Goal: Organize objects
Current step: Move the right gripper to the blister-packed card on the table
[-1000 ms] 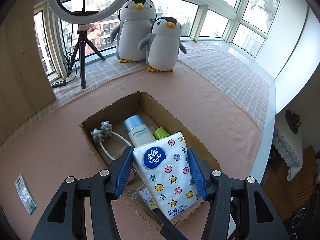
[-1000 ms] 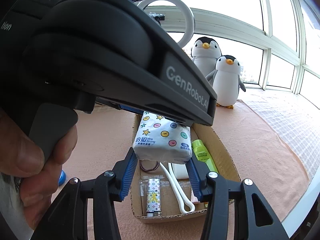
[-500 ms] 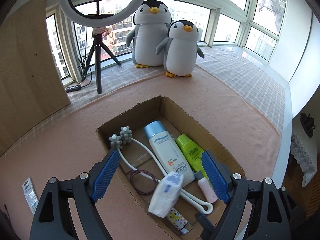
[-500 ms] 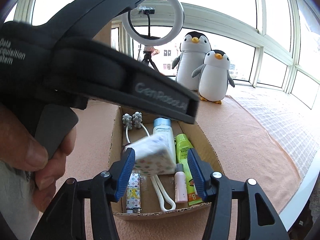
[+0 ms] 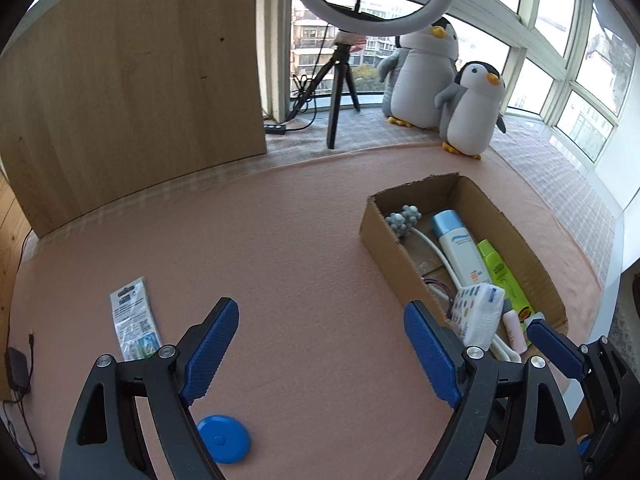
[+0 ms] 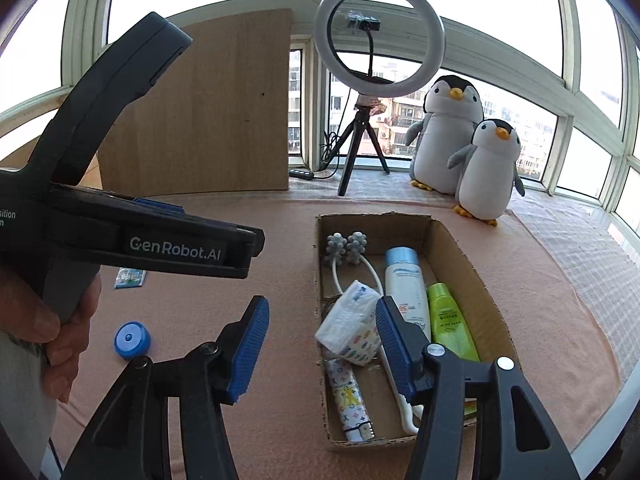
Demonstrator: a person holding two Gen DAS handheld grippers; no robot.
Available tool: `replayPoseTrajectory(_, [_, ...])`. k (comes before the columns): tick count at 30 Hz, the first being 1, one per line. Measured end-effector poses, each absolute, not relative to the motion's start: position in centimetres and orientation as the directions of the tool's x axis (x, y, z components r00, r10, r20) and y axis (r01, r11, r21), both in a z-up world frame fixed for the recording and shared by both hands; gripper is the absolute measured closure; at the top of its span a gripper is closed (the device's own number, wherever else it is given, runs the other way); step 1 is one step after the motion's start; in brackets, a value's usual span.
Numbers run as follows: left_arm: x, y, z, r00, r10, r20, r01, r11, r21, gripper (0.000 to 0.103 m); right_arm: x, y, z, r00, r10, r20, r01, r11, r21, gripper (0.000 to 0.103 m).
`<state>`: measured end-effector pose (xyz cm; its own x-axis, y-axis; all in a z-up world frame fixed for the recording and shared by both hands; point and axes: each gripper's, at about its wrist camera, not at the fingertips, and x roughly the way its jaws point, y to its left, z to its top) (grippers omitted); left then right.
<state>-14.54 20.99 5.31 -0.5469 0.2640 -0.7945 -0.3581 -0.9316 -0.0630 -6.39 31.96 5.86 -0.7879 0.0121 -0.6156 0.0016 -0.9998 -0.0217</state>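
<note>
A dotted tissue pack (image 6: 352,330) lay tilted inside the open cardboard box (image 6: 460,256) on the pink cloth (image 5: 280,248), resting over a white-handled massager (image 6: 346,246), a blue-capped bottle (image 6: 404,280) and a green tube (image 6: 448,320); what sat beneath the pack was hidden. The left gripper (image 5: 320,346) hung over bare cloth left of the box, its jaws spread wide with nothing between them. The right gripper (image 6: 320,346) had just been opening, its jaws part-way apart and empty, the right finger covering part of the pack and bottle. A hand (image 6: 60,340) held the left tool at the left edge, cut off by the frame. A blue round disc (image 5: 222,438) and a flat packet (image 5: 134,318), its print unreadable, lay on the near left cloth.
</note>
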Motion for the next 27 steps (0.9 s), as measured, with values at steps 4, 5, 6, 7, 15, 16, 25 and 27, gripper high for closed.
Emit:
replayPoseTrajectory(4, [-14.2, 15.4, 4.9, -0.572, 0.213, -0.793, -0.269, -0.961, -0.064, 0.016, -7.2, 29.5, 4.2, -0.741, -0.077, -0.667, 0.076, -0.997, 0.031, 0.048])
replayPoseTrajectory(5, [-14.1, 14.0, 4.7, -0.575, 0.199, -0.794, -0.244, -0.968, -0.066, 0.016, -7.8, 28.8, 3.6, -0.720, -0.101, -0.687, 0.094, -0.994, 0.048, 0.047])
replayPoseTrajectory(6, [-13.8, 12.5, 4.5, -0.577, 0.184, -0.796, -0.218, -0.974, -0.067, 0.016, -8.2, 28.1, 2.9, -0.694, -0.126, -0.709, 0.111, -0.991, 0.067, 0.047])
replayPoseTrajectory(7, [-13.5, 10.9, 4.2, -0.578, 0.170, -0.798, -0.192, -0.979, -0.069, 0.016, -8.4, 27.3, 2.1, -0.670, -0.152, -0.727, 0.128, -0.988, 0.089, 0.047])
replayPoseTrajectory(15, [-9.8, -2.0, 2.1, -0.559, 0.040, -0.828, 0.051, -0.995, -0.082, 0.016, -13.6, 18.6, -2.8, -0.509, -0.282, -0.813, 0.295, -0.945, 0.143, 0.041])
replayPoseTrajectory(16, [-9.3, -3.5, 1.8, -0.555, 0.021, -0.831, 0.082, -0.993, -0.079, 0.016, -14.5, 17.4, -3.3, -0.491, -0.288, -0.822, 0.315, -0.939, 0.141, 0.041])
replayPoseTrajectory(25, [-5.6, -12.2, 1.2, -0.543, -0.071, -0.836, 0.249, -0.965, -0.080, 0.016, -20.7, 8.0, -4.3, -0.436, -0.322, -0.841, 0.441, -0.890, 0.112, 0.038])
replayPoseTrajectory(27, [-5.3, -13.0, 1.4, -0.545, -0.086, -0.834, 0.267, -0.961, -0.076, 0.016, -21.5, 7.0, -4.3, -0.450, -0.293, -0.844, 0.429, -0.900, 0.083, 0.038])
